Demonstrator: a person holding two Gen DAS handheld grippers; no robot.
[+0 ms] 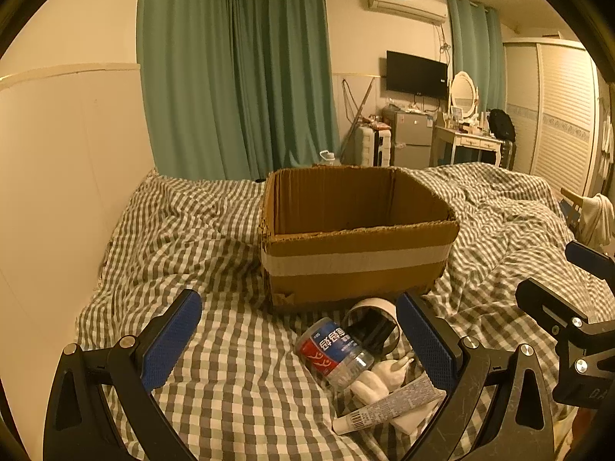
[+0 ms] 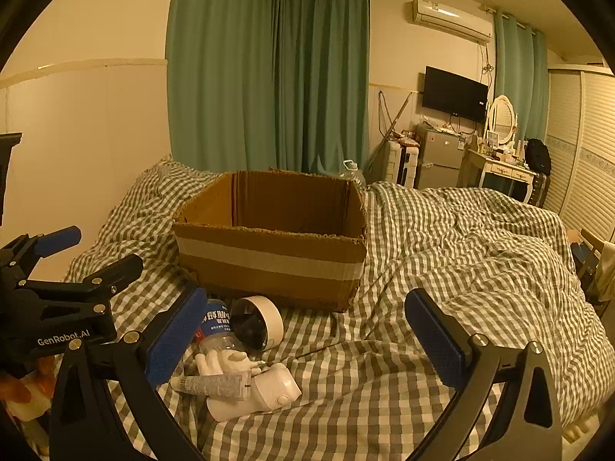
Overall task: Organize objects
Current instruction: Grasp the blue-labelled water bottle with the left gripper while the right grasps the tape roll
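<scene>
Both the left gripper [image 1: 299, 342] and the right gripper [image 2: 303, 340] have black frames, silver screws and blue textured pads [image 1: 173, 340], the left one marked "GenRobot.AI".

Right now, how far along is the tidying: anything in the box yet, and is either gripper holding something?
Nothing looks done: what shows of the cardboard box interior is bare, though its floor is hidden. Nothing is in hand; the left gripper and right gripper both have jaws spread wide. Left to do: the water bottle, the white-rimmed round item, the tube and the white device, all piled on the checked bedding in front of the box.
</scene>
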